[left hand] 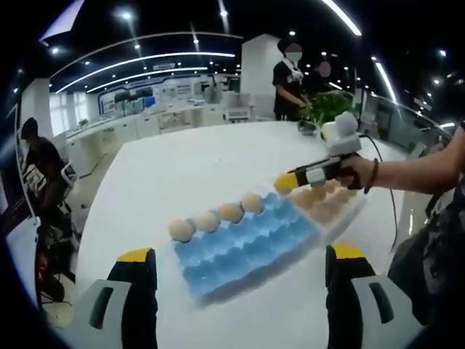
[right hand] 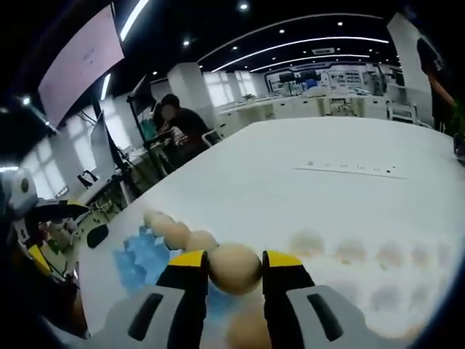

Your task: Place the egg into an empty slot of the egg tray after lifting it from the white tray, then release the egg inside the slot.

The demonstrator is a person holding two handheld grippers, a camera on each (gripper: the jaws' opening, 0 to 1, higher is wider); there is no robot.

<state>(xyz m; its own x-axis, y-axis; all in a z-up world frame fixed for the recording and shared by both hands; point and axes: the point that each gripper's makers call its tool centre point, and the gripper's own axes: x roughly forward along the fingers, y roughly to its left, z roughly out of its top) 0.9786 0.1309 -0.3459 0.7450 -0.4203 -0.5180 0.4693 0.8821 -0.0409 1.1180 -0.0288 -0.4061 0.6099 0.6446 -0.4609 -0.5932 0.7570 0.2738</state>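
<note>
A blue egg tray [left hand: 243,243] lies on the white table, with a row of eggs [left hand: 218,214] along its far edge. Beside it on the right is the white tray [left hand: 349,217] holding several tan eggs. My right gripper [left hand: 289,181], held by a hand, hovers over the blue tray's far right corner. In the right gripper view my right gripper [right hand: 234,263] is shut on a tan egg [right hand: 234,267], just past the row of eggs [right hand: 176,234] in the blue tray [right hand: 139,263]; the white tray [right hand: 341,285] lies to the right. My left gripper [left hand: 243,265] stands open, nothing between its fingers.
The white table [left hand: 189,167] stretches far beyond both trays. Two people [left hand: 290,76] stand at its far end by a green plant [left hand: 330,107]. Another person [right hand: 180,120] sits at a desk off the table's side. A thin printed strip [right hand: 350,169] lies on the table.
</note>
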